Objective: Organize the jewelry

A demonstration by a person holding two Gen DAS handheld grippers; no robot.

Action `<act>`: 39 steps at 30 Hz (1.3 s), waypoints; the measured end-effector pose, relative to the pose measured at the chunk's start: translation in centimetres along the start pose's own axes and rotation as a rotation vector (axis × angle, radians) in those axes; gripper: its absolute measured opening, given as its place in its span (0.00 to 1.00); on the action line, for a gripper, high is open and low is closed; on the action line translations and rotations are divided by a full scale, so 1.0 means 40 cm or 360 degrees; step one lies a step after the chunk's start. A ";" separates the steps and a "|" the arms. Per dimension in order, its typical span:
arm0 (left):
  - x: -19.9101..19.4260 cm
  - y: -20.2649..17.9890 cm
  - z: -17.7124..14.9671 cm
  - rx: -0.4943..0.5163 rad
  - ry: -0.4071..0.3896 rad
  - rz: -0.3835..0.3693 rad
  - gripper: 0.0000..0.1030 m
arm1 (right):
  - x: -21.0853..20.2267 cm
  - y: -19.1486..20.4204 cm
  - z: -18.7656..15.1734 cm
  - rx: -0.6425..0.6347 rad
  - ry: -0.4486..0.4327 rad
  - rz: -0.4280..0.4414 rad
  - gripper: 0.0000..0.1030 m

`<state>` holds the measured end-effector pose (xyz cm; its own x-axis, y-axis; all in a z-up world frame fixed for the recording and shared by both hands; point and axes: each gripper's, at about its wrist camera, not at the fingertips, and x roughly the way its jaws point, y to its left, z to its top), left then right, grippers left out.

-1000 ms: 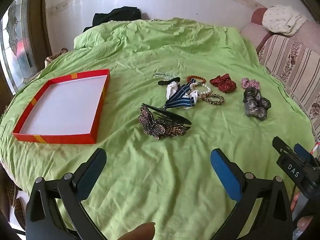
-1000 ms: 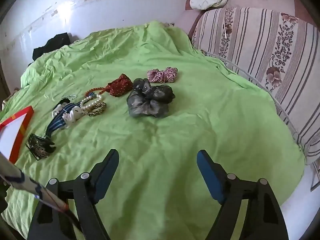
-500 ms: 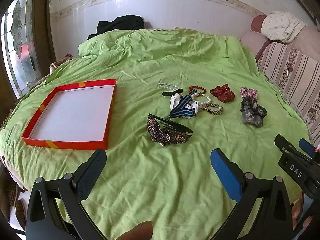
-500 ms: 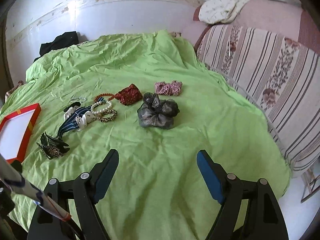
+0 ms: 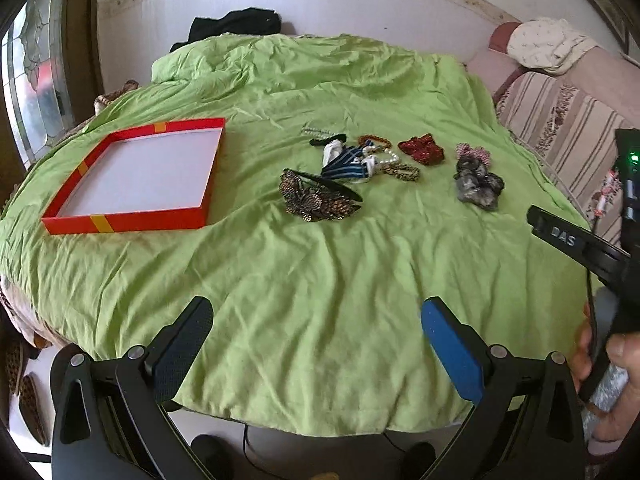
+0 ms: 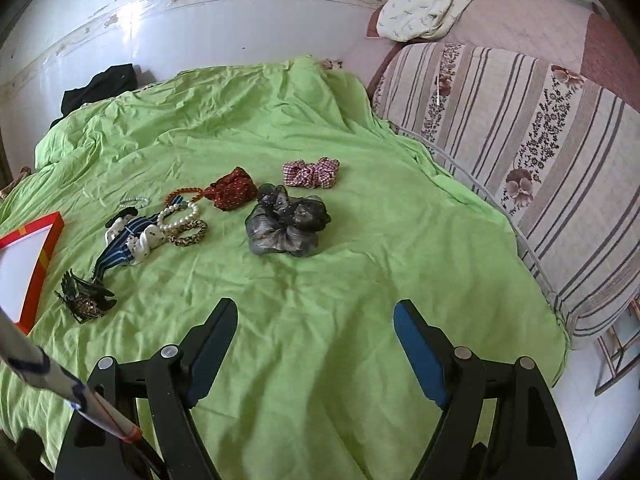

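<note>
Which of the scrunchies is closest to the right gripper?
The grey sheer scrunchie, straight ahead of the open right gripper. The red one and the pink checked one lie farther back.

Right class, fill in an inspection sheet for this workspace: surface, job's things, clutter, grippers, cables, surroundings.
Surface: wrinkled green sheet.
Job's things: empty red tray; butterfly hair clip, striped bow, pearl bracelet, red scrunchie, checked scrunchie, grey scrunchie, all on the sheet, outside the tray.
Clutter: black garment at the far edge.
Grippers: left gripper and right gripper open, empty.
Cables: dark cable on the floor.
Surroundings: striped sofa, white wall.
</note>
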<state>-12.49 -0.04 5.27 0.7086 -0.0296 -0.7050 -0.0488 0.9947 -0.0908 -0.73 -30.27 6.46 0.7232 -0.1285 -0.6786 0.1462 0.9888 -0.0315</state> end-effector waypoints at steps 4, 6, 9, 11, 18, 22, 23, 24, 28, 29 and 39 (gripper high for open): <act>-0.025 -0.011 -0.004 0.0031 -0.0048 -0.0056 1.00 | 0.005 -0.005 0.003 0.0012 0.0000 -0.0003 0.81; -0.025 -0.021 -0.007 0.0055 -0.0035 -0.0119 1.00 | 0.008 -0.004 0.002 0.0017 0.0009 0.0000 0.81; -0.027 -0.026 -0.004 0.0055 -0.0043 -0.0181 1.00 | 0.012 -0.001 -0.001 0.0011 0.0018 0.0003 0.81; -0.022 -0.029 -0.001 0.0058 -0.0040 -0.0196 1.00 | 0.014 0.001 -0.002 0.0005 0.0024 0.0010 0.81; 0.000 -0.050 0.014 0.0121 -0.0022 -0.0231 1.00 | 0.029 -0.007 -0.012 0.0075 0.0085 0.0091 0.81; -0.003 -0.016 0.066 0.0116 -0.0136 -0.0063 1.00 | 0.039 -0.015 -0.017 0.0113 0.0140 0.0139 0.81; -0.001 -0.008 0.083 0.0128 -0.0162 -0.0007 1.00 | 0.040 -0.013 -0.017 0.0112 0.0146 0.0146 0.81; 0.003 0.001 0.102 0.0146 -0.0194 0.0058 1.00 | 0.040 -0.010 -0.018 0.0107 0.0149 0.0152 0.81; 0.009 0.042 0.152 0.0154 -0.0284 0.0228 1.00 | 0.037 0.019 -0.020 0.0043 0.0147 0.0197 0.81; 0.015 0.052 0.168 0.0162 -0.0305 0.0276 1.00 | 0.036 0.029 -0.018 0.0017 0.0146 0.0197 0.81; 0.089 0.092 0.267 0.0231 -0.0233 0.0341 1.00 | 0.045 0.100 0.046 -0.0104 0.0133 0.0282 0.81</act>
<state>-2.61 4.57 9.93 0.7874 0.1867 -0.5874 -0.1147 0.9808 0.1580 2.42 -26.70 6.47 0.6747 0.0517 -0.7363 -0.0241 0.9986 0.0481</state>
